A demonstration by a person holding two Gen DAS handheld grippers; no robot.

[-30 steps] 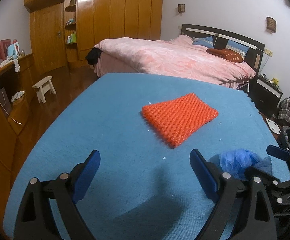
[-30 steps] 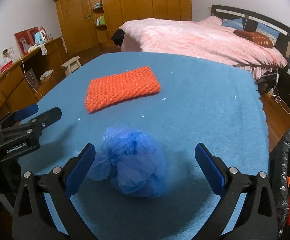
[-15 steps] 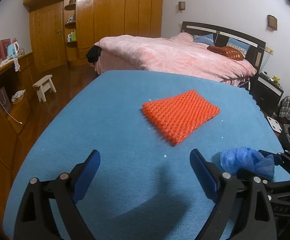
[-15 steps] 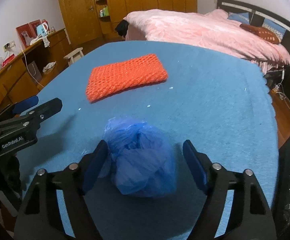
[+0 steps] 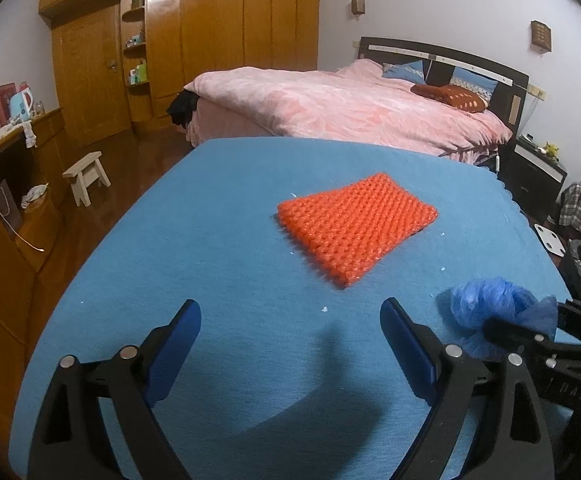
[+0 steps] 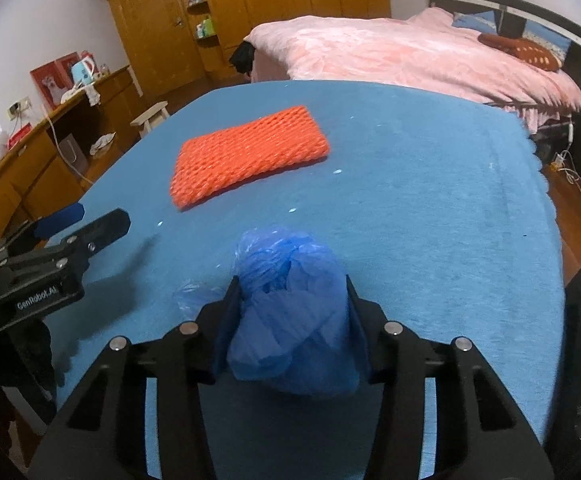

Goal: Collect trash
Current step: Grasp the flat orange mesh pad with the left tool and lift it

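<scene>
Here, my right gripper (image 6: 290, 292) has just been closing, and its jaws now press both sides of a crumpled blue plastic bag (image 6: 290, 312) on the blue table (image 6: 430, 208). My left gripper (image 5: 290, 344) hangs wide open, empty. An orange foam net (image 5: 356, 226) lies farther away.

Both wrist cameras look forward and downward, close over the blue counter (image 5: 218, 248); both views share the orange foam net (image 5: 356, 226) and the bed (image 6: 410, 52).

Dim warm indoor light; soft shadows below tongs; fisheye bending, dark corners; slight blur.
</scene>
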